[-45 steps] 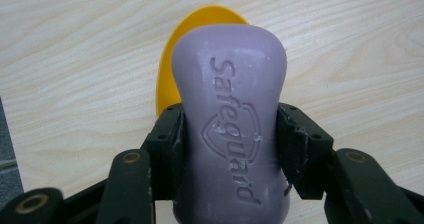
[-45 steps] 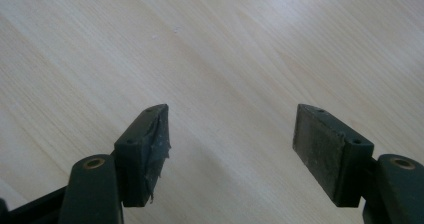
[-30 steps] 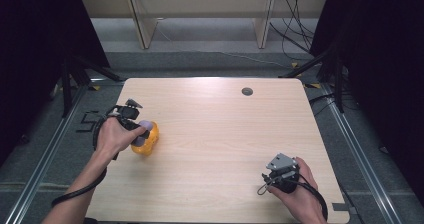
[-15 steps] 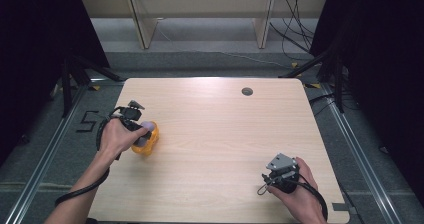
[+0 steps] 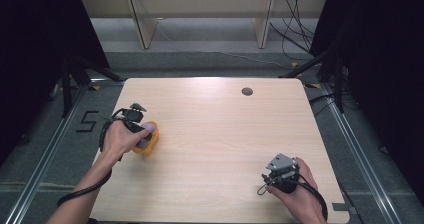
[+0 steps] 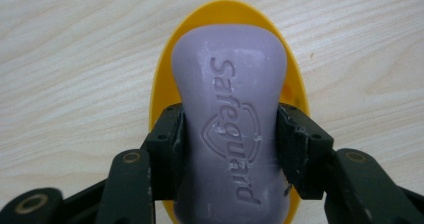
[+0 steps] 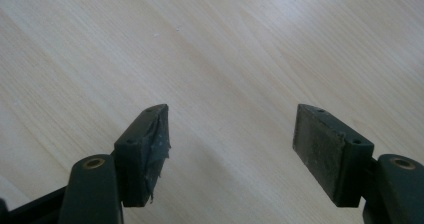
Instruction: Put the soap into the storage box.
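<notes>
Both jaws of the left gripper (image 6: 230,139) press against the narrow waist of a lavender soap bar (image 6: 230,109), one pad on each long side, so the bar sits squarely between them and fills the gap. The bar lies lengthwise along the jaws' line, its embossed "Safeguard" lettering running away from the camera, and its rounded far end reaches well past the fingertips. Beneath it is a yellow oval dish (image 6: 295,89), whose rim shows all round the far end of the soap and along both sides; whether the soap rests in the dish or is lifted slightly off it I cannot tell from this close angle.

From the high view, the left hand (image 5: 119,138) holds that gripper near the left edge of the wooden table (image 5: 225,134), with the dish (image 5: 150,143) and a sliver of the soap (image 5: 146,134) showing just beyond the knuckles.

Over at the near right corner of the table, the right hand (image 5: 295,191) holds the right gripper (image 5: 280,171), topped by its grey plate. Its own view shows the right gripper (image 7: 230,139) with jaws spread wide, nothing between them but bare tabletop, and the left pad's surface looks frayed or torn. A small dark round hole (image 5: 247,91) sits near the table's far edge, well apart from both hands.
</notes>
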A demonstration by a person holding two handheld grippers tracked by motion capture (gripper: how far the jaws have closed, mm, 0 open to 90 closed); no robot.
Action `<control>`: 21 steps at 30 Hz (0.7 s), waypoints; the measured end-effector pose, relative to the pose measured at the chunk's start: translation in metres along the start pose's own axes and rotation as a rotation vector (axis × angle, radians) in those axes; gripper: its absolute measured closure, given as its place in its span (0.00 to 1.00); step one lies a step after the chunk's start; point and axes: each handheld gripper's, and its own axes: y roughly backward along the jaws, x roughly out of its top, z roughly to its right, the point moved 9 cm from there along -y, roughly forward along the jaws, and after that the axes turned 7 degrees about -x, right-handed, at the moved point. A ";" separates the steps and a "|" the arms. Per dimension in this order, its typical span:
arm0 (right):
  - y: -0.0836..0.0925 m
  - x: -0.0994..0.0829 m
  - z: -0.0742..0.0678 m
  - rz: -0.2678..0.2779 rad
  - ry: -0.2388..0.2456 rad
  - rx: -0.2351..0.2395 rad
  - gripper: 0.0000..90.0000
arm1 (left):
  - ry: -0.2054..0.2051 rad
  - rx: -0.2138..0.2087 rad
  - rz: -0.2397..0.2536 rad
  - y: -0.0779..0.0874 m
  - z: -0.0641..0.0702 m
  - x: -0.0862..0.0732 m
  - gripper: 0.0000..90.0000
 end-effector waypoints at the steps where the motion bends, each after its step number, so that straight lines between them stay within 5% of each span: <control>1: 0.000 0.000 0.000 0.000 0.000 0.000 0.35 | -0.005 0.001 0.001 0.000 0.000 0.000 0.54; 13: 0.000 -0.001 -0.002 -0.007 -0.015 0.001 0.35 | -0.031 0.023 -0.017 -0.012 -0.001 -0.004 0.53; 15: 0.000 -0.001 -0.001 -0.006 -0.011 0.003 0.35 | -0.105 0.030 0.020 -0.010 -0.005 0.000 0.51; 16: 0.000 -0.001 -0.002 -0.006 -0.014 0.002 0.35 | -0.103 0.035 0.008 -0.005 -0.005 0.001 0.48; 21: 0.000 -0.001 -0.002 -0.007 -0.013 0.001 0.35 | -0.136 0.031 0.100 0.012 -0.002 0.009 0.39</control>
